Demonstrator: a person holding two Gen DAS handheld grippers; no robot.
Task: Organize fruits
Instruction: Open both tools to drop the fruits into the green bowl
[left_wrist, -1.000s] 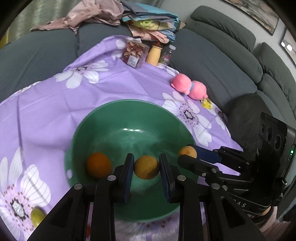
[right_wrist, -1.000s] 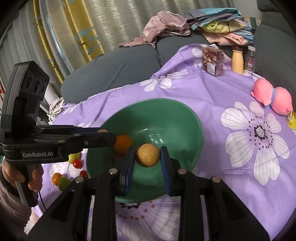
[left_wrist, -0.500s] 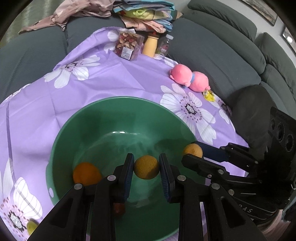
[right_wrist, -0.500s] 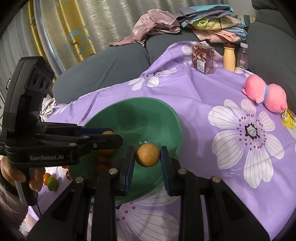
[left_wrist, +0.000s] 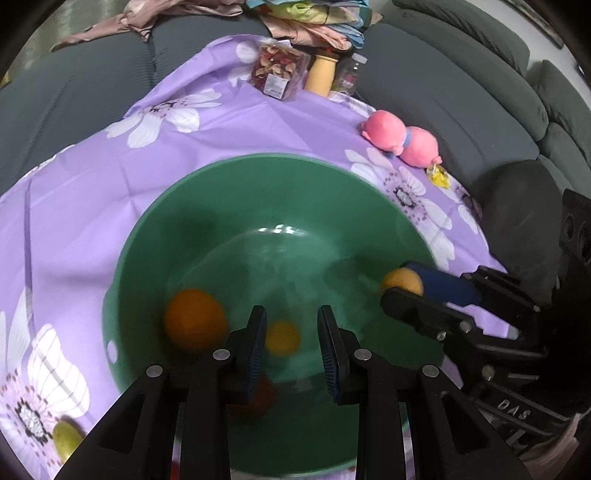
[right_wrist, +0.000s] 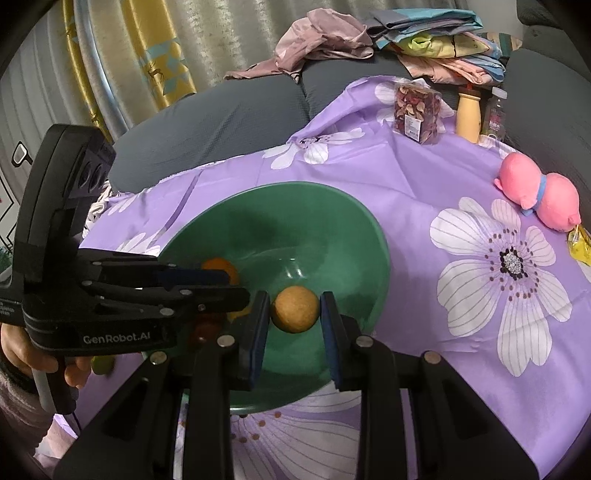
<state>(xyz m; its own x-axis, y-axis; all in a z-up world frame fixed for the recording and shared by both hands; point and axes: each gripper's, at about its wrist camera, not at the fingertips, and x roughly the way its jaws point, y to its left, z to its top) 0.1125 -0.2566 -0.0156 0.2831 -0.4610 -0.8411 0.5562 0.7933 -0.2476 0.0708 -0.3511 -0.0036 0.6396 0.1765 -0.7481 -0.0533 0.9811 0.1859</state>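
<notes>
— Two grippers to enter. Item one, the left gripper (left_wrist: 292, 314)?

— Pads set close, with a narrow gap between them. A small yellow fruit (left_wrist: 282, 338), blurred, shows in that gap. It lies against the 9 o'clock pad and stops short of the other. Whether the pads press on it cannot be told. The gripper hangs over the green bowl (left_wrist: 258, 192).

— Item two, the right gripper (right_wrist: 294, 299)?

— Closed on a tan round fruit (right_wrist: 294, 309), with one pad touching each side. It is held above the bowl, about over the middle.

— Bowl contents?

— One orange fruit (left_wrist: 194, 319), at 9 o'clock of the left pads. One dark red fruit (left_wrist: 264, 397) at 6 o'clock, half hidden under a left finger.

— Outside the bowl?

— One green-yellow fruit (left_wrist: 66, 439) on the purple flowered cloth (left_wrist: 221, 125), at 8 o'clock of the bowl and apart from it. One pink plush toy (left_wrist: 400, 140) at 2 o'clock, near the grey sofa (left_wrist: 461, 92). A hand (right_wrist: 22, 354) grips the left gripper's handle, at 9 o'clock in the right wrist view.
</notes>
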